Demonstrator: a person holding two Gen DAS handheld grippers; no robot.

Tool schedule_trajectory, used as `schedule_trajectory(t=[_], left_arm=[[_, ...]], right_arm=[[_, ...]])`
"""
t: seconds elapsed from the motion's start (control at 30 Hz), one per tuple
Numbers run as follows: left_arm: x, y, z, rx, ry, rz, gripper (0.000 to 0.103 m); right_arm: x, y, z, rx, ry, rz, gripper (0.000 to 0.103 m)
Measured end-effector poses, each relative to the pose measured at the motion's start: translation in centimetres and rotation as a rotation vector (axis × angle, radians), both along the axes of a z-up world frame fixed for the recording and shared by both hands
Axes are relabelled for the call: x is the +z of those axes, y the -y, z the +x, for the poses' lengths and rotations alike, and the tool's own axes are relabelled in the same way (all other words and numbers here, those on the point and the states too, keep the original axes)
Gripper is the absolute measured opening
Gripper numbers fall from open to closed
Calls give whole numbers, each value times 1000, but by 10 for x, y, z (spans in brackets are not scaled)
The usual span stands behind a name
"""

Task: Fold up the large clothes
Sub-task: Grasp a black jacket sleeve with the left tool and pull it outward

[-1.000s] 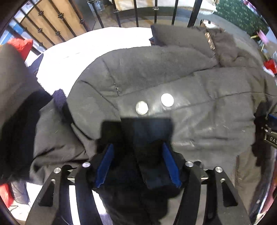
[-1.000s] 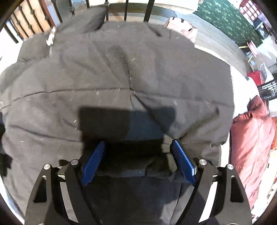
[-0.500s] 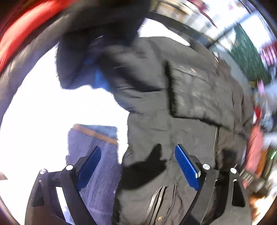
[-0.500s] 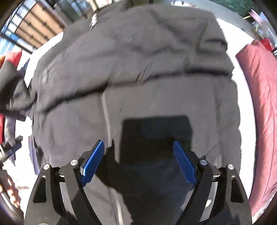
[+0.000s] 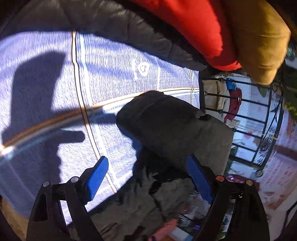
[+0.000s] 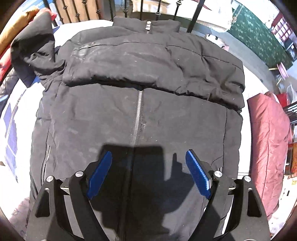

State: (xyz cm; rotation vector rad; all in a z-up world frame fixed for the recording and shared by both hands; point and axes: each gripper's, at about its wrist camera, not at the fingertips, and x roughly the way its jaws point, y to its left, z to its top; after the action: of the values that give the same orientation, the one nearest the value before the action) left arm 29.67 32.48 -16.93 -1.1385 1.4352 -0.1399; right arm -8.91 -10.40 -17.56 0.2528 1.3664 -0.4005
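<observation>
A large black puffer jacket (image 6: 141, 111) lies flat on the white bed (image 6: 248, 81), zip up the middle, with a sleeve folded across the chest. My right gripper (image 6: 148, 153) hangs open above its lower front, pointing steeply down, nothing between the blue pads (image 6: 197, 174). In the left wrist view the picture is rolled on its side. My left gripper (image 5: 146, 159) is open over a black padded fold (image 5: 172, 126) and rumpled grey cloth (image 5: 137, 204). The pads touch neither. I cannot tell whether that fold belongs to the jacket.
A pale blue knit cloth (image 5: 46, 83) with thin stripes fills the left wrist view. Red (image 5: 185, 27) and tan (image 5: 259, 37) garments lie beyond it. Black iron bars (image 6: 157, 9) stand at the bed's head. A pink quilted garment (image 6: 269, 139) lies right of the jacket.
The left gripper let go of a dark fold, opened wider, then swung off the jacket and rolled over the blue knit cloth. The right gripper rose off the jacket fold, showing more of the jacket.
</observation>
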Motion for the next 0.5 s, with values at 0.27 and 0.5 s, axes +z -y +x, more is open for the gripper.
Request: schedule_trajectory(t=[0.27,0.5], left_arm=[[-53,31,11,220,-123,-234,70],[-48,42,33,180,-116,-166,24]], right_arm=[[16,-19,-5,32,3,-47,81],[18,-27,-18,27,-20,-79,81]])
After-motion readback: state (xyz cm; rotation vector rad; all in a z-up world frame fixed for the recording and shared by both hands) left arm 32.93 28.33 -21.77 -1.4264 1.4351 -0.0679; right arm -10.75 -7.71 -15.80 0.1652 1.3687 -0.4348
